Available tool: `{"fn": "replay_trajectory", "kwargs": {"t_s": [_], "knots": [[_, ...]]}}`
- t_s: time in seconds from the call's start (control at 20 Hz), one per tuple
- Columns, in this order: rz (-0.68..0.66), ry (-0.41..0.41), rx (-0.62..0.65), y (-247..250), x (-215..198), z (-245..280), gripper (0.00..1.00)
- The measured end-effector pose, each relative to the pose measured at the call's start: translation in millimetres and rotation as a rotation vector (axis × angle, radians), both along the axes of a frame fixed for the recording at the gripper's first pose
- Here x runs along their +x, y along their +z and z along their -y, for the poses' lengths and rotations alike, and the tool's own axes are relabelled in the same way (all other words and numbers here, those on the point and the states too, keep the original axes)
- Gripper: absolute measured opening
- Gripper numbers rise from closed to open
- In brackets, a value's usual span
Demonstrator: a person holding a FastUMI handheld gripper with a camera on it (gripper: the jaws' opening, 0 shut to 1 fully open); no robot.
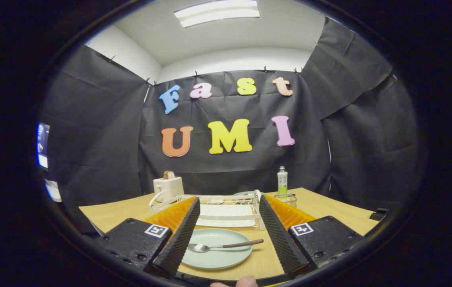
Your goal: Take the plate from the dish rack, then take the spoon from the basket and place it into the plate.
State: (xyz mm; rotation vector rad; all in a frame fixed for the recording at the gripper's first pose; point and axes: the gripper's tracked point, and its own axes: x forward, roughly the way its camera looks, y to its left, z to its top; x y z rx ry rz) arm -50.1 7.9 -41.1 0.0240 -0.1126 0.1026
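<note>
**A:** Where does the plate sit?

**B:** The pale green plate (217, 249) lies flat on the wooden bench (329, 211), between the two fingers of the gripper (229, 207) and low in the gap, near their bases.

**A:** And the spoon?

**B:** The spoon (224, 246) rests across the plate. Its metal bowl lies close to the left finger, and its brown handle points toward the right finger, reaching out over the plate's rim.

**A:** Is the gripper holding anything?

**B:** No. The fingers stand wide apart with nothing pressed between them; neither one touches the plate or the spoon.

**A:** What about the dish rack?

**B:** The white wire dish rack (226, 209) stands just beyond the plate, seen between and past the fingertips. I can't make out what its slots hold. A small wire basket (285, 198) sits at its right end, and a bottle with a green label (282, 181) stands upright just behind that.

**A:** Anything else on the bench?

**B:** A cream toaster (168, 186) behind the rack's left end, with something brown poking out of its top. A fingertip (246, 281) shows at the very bottom, below the plate.
</note>
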Motion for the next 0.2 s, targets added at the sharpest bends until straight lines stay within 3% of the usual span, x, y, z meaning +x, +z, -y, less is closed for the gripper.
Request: {"fn": "replay_trajectory", "kwargs": {"t_s": [0.2], "knots": [[0.012, 0.004, -0.008, -3.4, -0.2, -0.1, 0.96]]}}
